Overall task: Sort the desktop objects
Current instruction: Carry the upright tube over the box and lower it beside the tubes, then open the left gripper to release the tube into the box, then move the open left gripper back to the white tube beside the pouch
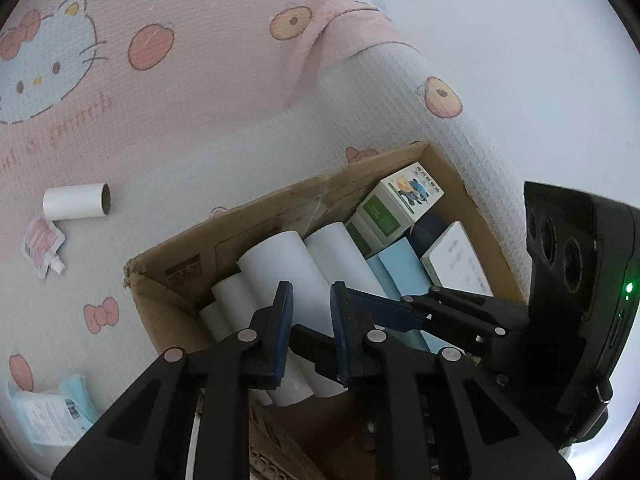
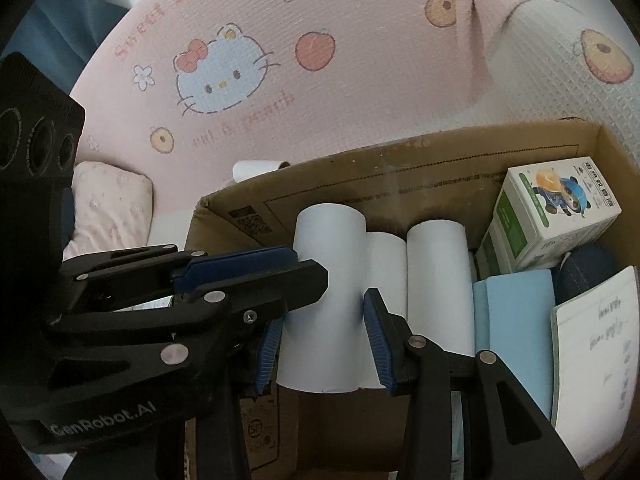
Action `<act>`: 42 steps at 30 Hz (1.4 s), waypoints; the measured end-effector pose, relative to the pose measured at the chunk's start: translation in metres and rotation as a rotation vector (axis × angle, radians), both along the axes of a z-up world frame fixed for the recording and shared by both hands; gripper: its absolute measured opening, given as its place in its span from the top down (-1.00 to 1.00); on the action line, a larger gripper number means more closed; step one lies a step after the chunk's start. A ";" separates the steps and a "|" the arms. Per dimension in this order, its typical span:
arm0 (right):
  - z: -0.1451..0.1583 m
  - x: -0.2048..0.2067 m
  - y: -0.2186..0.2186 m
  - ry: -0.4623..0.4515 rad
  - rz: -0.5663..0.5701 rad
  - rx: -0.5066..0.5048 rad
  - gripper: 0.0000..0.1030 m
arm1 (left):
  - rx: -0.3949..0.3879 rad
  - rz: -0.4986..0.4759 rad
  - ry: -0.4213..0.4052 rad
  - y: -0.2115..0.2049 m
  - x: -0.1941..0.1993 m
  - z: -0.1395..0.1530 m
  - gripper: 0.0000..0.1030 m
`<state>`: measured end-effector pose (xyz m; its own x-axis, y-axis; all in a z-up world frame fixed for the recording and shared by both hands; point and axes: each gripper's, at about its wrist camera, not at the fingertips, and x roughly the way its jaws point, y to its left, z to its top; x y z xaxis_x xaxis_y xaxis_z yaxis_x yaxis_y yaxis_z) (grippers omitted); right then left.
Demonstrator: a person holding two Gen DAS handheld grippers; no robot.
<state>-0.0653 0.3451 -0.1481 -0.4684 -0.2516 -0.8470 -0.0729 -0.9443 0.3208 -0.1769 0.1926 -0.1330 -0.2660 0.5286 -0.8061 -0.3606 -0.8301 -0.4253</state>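
An open cardboard box (image 1: 260, 216) (image 2: 400, 184) stands on a pink cartoon-print mat (image 1: 192, 92). Several white paper rolls (image 1: 280, 264) lie in its left part. My right gripper (image 2: 324, 320) is shut on the leftmost roll (image 2: 324, 264), its blue pads pressing both sides just over the box. My left gripper (image 1: 312, 288) hovers over the same rolls, jaws narrowly apart and holding nothing. Its fingers (image 2: 248, 258) reach in from the left in the right wrist view, beside the held roll. The right gripper's fingers (image 1: 384, 312) cross from the right in the left wrist view.
In the box: a white-green carton (image 2: 556, 216), a light blue book (image 2: 516, 320), a handwritten notebook (image 2: 596, 344). Loose on the mat lie a white roll (image 1: 76, 200), a pink sachet (image 1: 40, 248) and a blue packet (image 1: 52, 408). A small pillow (image 2: 108, 200) lies left.
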 end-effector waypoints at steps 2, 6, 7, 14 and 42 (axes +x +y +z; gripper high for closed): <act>0.002 0.001 0.000 -0.006 -0.002 0.003 0.26 | 0.032 0.001 -0.006 -0.003 0.000 0.002 0.58; 0.013 0.008 -0.006 0.006 0.010 0.047 0.26 | 0.074 0.005 0.028 -0.009 0.006 0.012 0.43; 0.017 0.010 -0.008 0.011 0.010 0.062 0.26 | 0.075 0.007 0.049 -0.010 0.009 0.016 0.39; 0.035 0.023 -0.023 0.004 -0.016 0.170 0.19 | 0.066 -0.019 0.165 -0.023 0.030 0.036 0.30; 0.077 0.062 -0.093 0.081 -0.165 0.491 0.16 | 0.114 -0.184 0.486 -0.146 0.080 -0.015 0.85</act>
<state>-0.0035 0.2518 -0.0714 -0.5370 0.2492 -0.8060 -0.2269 -0.9628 -0.1465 -0.0968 0.0469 -0.1476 -0.4892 0.6789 -0.5475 -0.6740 -0.6927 -0.2568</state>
